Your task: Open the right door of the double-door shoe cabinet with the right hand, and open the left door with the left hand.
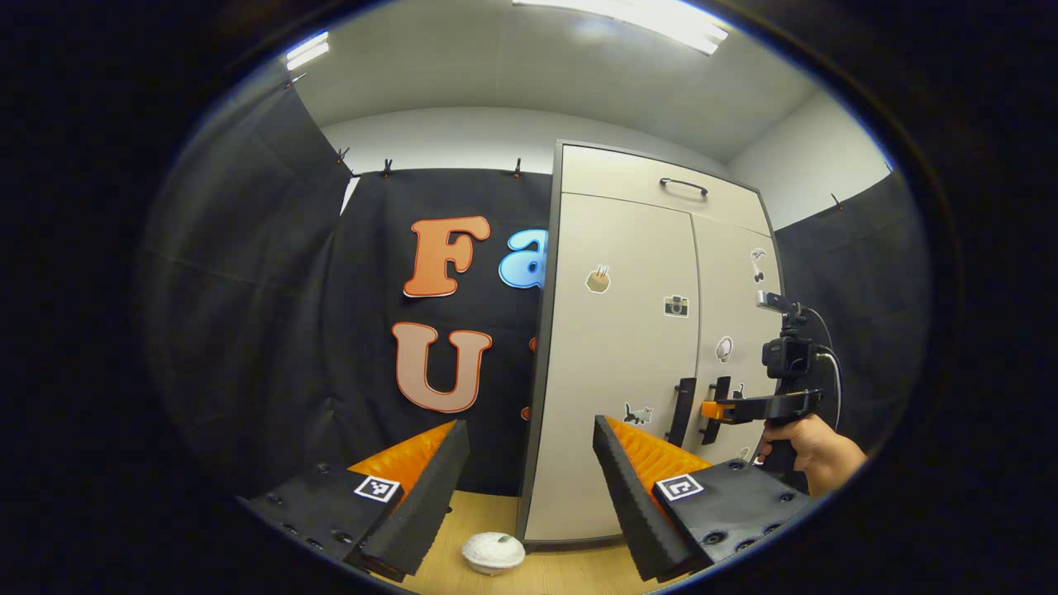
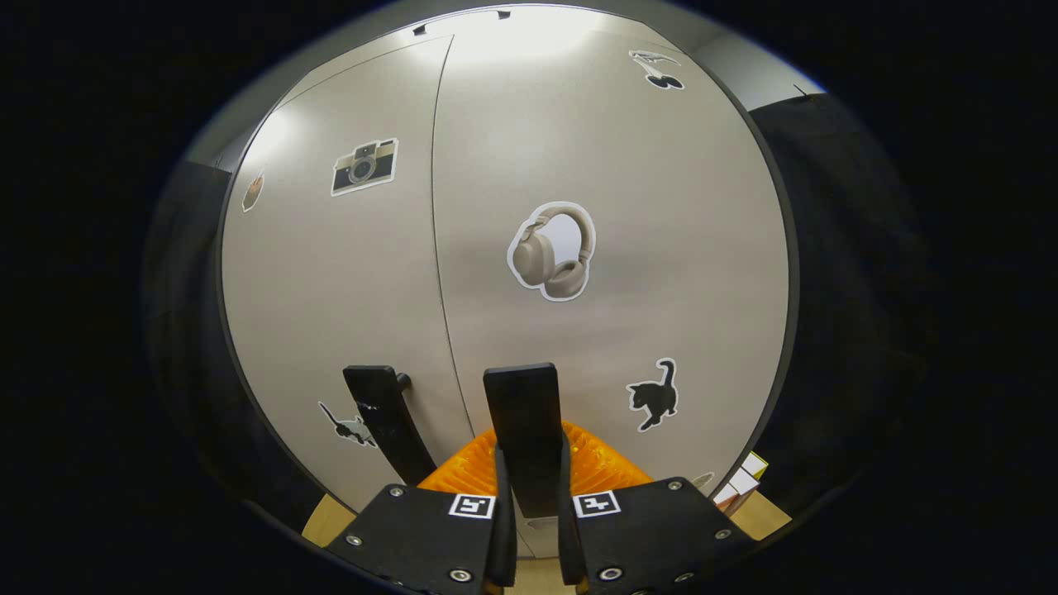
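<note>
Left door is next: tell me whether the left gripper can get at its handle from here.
Probably yes. The left gripper is open and faces the left door; nothing stands between it and the left handle. The right gripper, closed on the right handle, sits close beside.

Wooden floor (image 1: pixel 488 508) underfoot, pale and bare. Small white domed lid-like object (image 1: pixel 493 552) lying on it, near the cabinet's front corner. Black cloth wall (image 1: pixel 273 330) clipped up behind, white ceiling (image 1: pixel 529 74) with bright strip lights (image 1: pixel 653 21). Small light-coloured boxes (image 2: pixel 741 479) low at the right, partly hidden.
</note>
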Demonstrator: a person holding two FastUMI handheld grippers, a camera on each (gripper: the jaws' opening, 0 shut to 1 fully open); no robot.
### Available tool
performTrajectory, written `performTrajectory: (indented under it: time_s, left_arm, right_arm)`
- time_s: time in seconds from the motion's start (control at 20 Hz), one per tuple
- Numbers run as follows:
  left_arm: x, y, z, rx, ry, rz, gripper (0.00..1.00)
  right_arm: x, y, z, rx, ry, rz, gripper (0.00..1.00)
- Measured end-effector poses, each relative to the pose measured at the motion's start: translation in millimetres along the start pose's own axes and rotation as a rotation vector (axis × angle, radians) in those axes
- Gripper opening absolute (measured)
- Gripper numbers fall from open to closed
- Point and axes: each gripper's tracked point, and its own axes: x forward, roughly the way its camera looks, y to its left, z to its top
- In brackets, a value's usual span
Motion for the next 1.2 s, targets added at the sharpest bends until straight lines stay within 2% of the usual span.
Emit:
performTrajectory:
  time_s: [0.1, 0.2, 0.5, 1.2]
  left_arm:
    - [-3.6, -12.6, 4.8, 0.001, -0.007, 0.0, 0.98]
    - [-9.5, -21.6, 6.0, 0.007, -0.007, 0.018, 0.96]
    - [-15.1, -47.8, 4.3, 0.026, 0.013, 0.03, 0.97]
    - [13.3, -93.0, -2.6, 0.03, 0.03, 0.016, 0.96]
  right_arm:
    - [-9.9, -0.9, -2.2, 0.002, 0.012, 0.033, 0.2]
    - [-27.5, -7.0, -4.6, 0.009, 0.02, 0.067, 0.2]
    - [-63.7, -21.8, -8.6, 0.018, 0.016, 0.126, 0.2]
    - [-126.3, -72.3, -11.7, 0.017, 0.012, 0.177, 0.18]
